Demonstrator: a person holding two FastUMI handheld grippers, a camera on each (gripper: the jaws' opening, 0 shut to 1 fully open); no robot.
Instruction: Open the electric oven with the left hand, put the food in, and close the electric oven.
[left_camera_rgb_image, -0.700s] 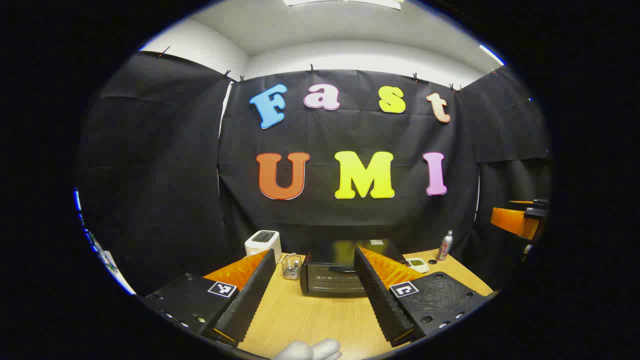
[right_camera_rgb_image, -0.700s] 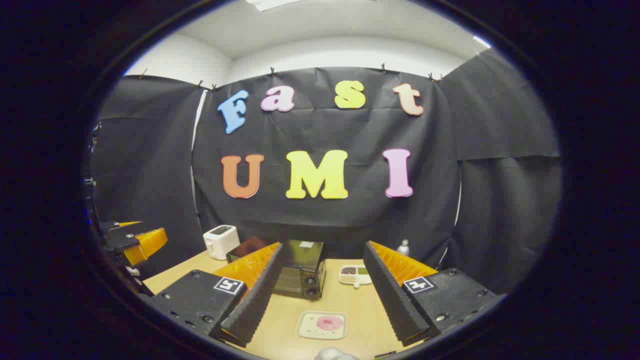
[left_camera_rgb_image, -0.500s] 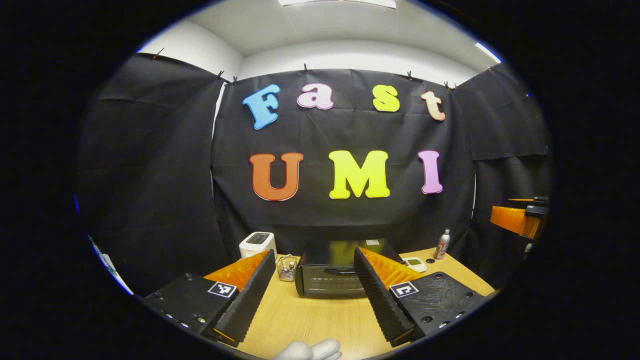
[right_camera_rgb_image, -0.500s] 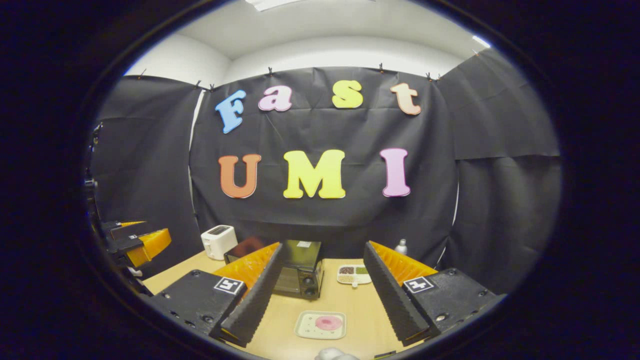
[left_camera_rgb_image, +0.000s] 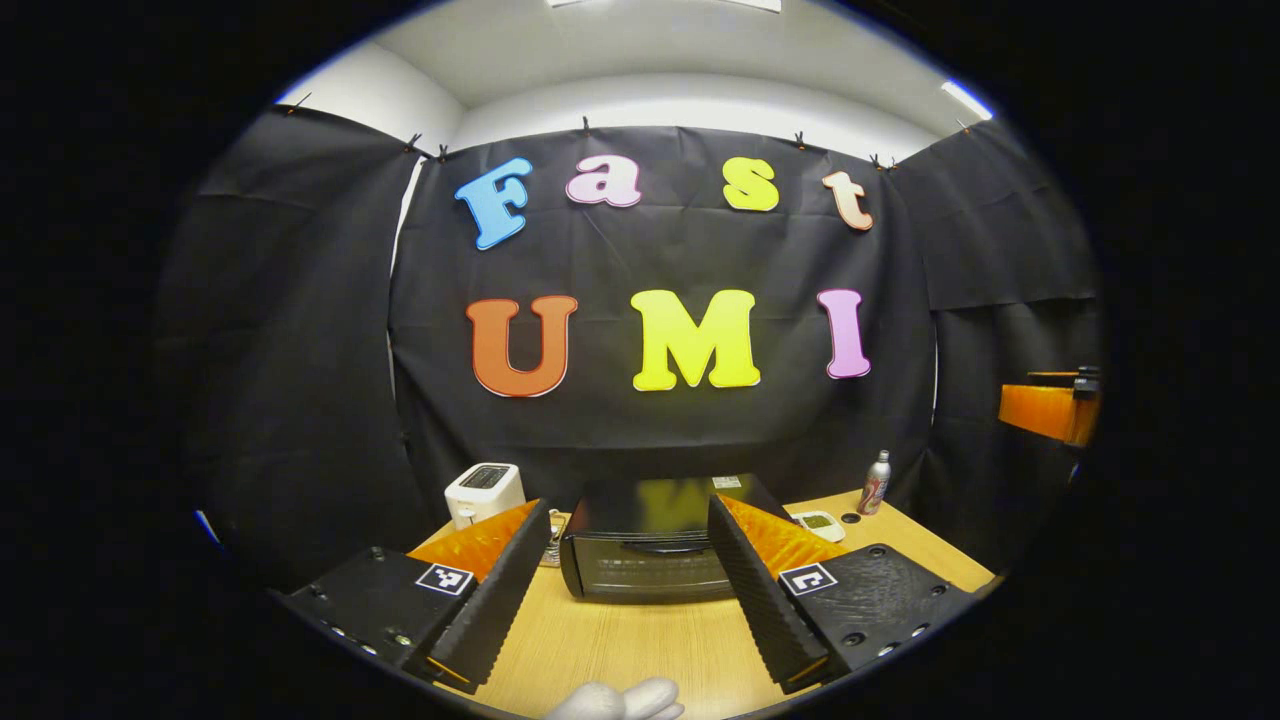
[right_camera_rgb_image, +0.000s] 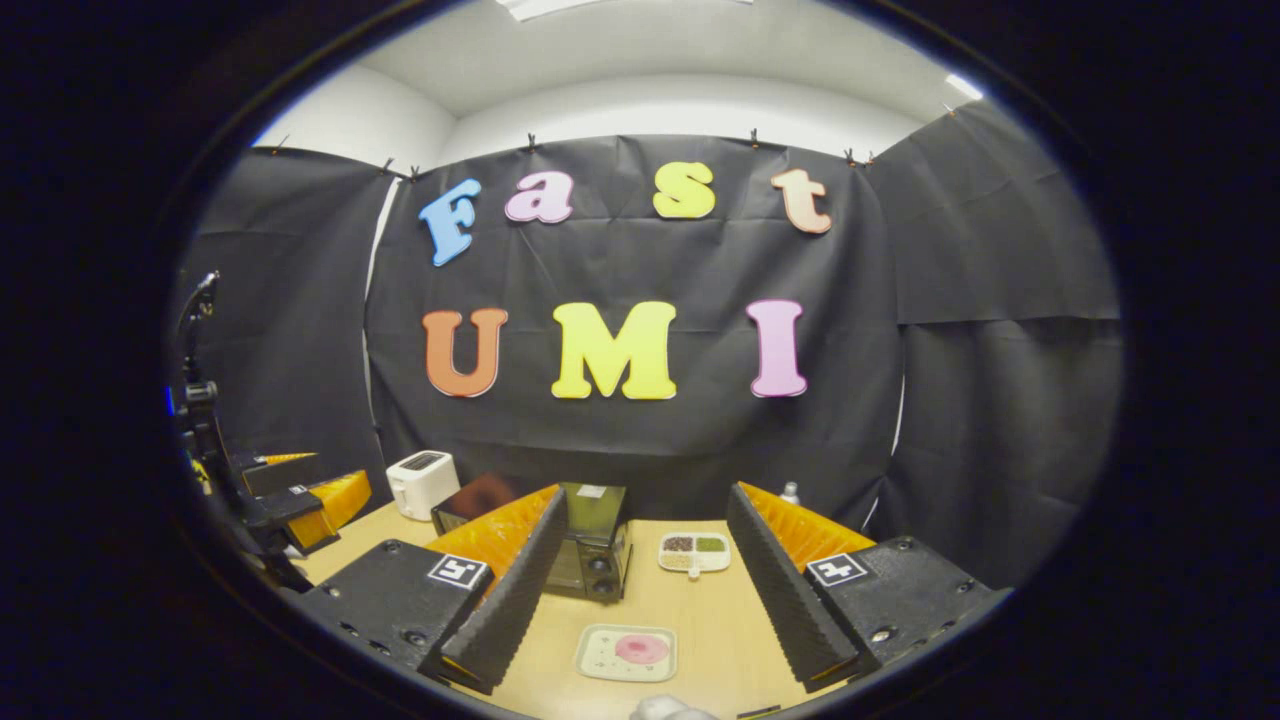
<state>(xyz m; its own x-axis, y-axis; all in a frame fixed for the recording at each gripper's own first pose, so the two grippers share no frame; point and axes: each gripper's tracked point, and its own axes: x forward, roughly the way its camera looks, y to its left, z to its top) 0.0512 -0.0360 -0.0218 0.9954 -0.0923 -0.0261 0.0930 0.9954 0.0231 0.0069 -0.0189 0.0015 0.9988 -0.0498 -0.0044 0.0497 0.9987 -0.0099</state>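
left tongs (left_camera_rgb_image: 625, 600) gape wide with nothing between them, facing the electric oven (left_camera_rgb_image: 645, 560) straight ahead on the counter (left_camera_rgb_image: 640, 645); its door looks closed, and the handle (left_camera_rgb_image: 655, 546) runs crosswise near the door's top edge, well apart from the tips. right tongs (right_camera_rgb_image: 645, 605) are likewise spread and empty, above the pink food on its small tray (right_camera_rgb_image: 627, 652). the left side seems better placed for the handle.
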